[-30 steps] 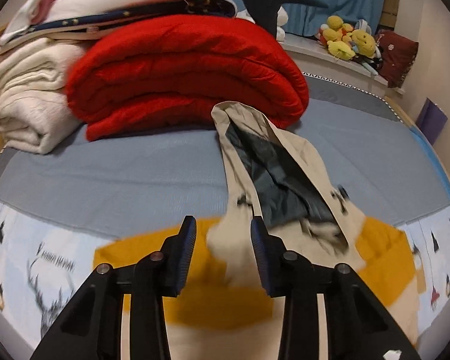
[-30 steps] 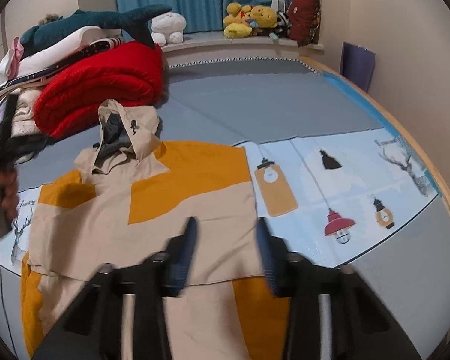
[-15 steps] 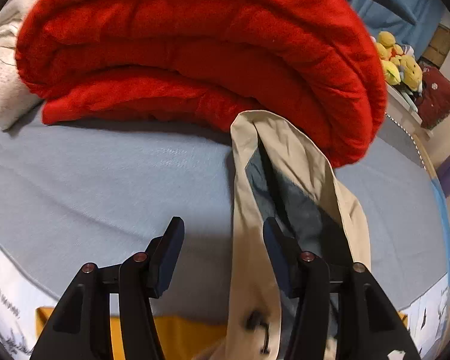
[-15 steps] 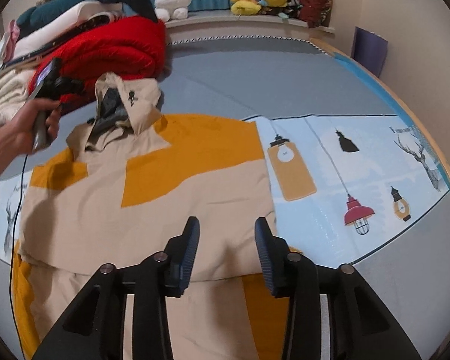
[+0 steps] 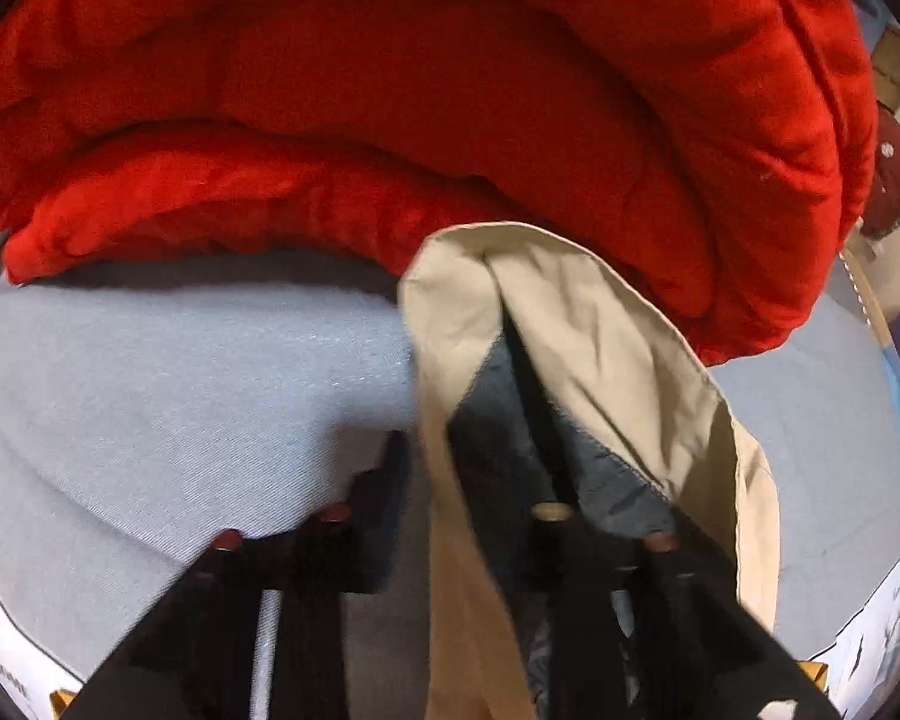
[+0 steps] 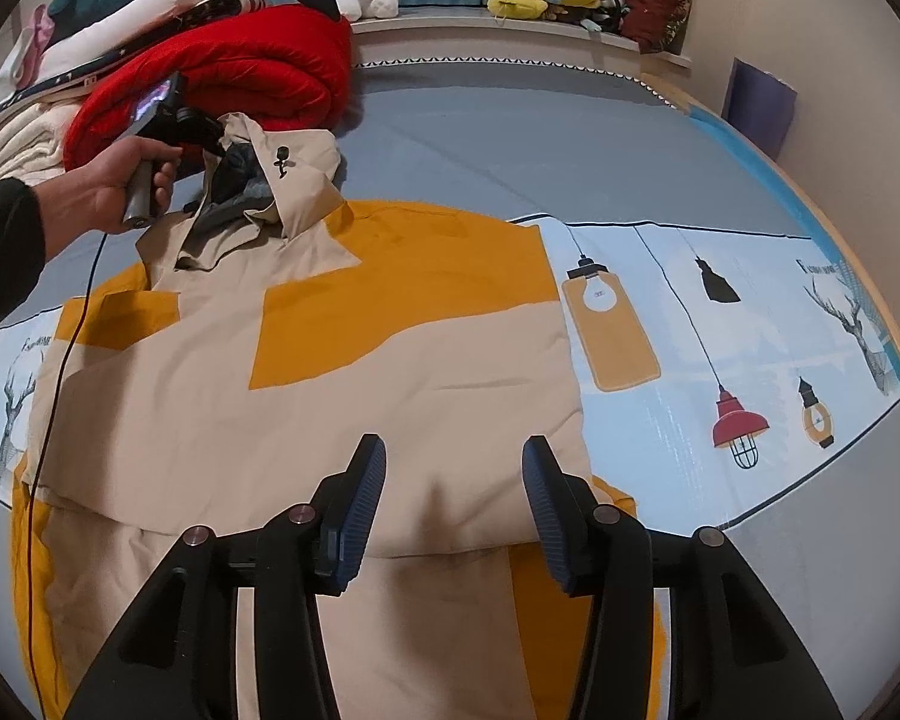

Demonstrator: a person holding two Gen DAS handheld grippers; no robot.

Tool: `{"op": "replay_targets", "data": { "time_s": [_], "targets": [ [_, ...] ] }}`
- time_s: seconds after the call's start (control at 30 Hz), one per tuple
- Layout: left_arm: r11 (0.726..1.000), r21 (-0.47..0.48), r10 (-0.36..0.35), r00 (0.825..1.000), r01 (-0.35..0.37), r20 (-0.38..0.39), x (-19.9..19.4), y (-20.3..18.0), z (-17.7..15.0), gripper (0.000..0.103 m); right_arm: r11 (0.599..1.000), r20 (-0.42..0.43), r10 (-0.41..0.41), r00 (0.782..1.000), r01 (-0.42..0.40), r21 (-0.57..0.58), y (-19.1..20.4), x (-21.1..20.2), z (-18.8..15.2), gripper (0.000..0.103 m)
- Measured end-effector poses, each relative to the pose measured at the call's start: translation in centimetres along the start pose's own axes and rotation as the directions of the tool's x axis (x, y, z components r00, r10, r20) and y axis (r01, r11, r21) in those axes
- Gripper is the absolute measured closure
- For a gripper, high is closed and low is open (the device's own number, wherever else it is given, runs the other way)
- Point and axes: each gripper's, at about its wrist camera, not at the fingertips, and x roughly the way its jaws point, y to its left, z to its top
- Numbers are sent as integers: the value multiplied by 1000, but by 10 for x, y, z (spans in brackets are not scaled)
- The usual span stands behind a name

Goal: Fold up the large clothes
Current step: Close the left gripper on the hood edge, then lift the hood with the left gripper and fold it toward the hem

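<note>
Hood (image 5: 576,324) of the beige-and-orange jacket (image 6: 306,372), upper left of the right wrist view against the red quilt (image 5: 450,90): left gripper (image 5: 450,480) has just closed on its edge. Check both layers are pinched before folding down. Right gripper (image 6: 450,492), jaws apart and just opening, hovers empty over the hem; keep it low.

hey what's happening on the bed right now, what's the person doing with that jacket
A person is folding a beige and orange hooded jacket spread flat on the bed. The left tongs have just been closing on one edge of the hood, beside the folded red quilt. The right tongs hover open over the jacket's lower part, gripping nothing.
</note>
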Motion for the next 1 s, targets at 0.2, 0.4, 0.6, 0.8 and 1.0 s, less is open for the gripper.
{"op": "replay_targets", "data": {
  "time_s": [0.2,0.4,0.6,0.8,1.0],
  "targets": [
    [993,121,-3,999,-3,51,-36,-16,-9,103,1000,-5,0,1000,0,17,-3,-1,1,54],
    [940,338,-91,986,40,136,-129,-40,-74,103,995,52,29,998,-34,97,-17,-20,8,54],
    [876,476,-183,963,70,197,-226,-60,-174,103,986,134,58,989,-78,147,-28,-47,12,54],
    [837,545,-202,952,46,230,-297,-58,-303,103,966,201,151,968,-187,177,-33,-70,14,54],
    [905,418,-138,984,80,112,-310,-7,-393,98,931,257,255,932,-308,194,-33,-82,13,53]
  ]
}}
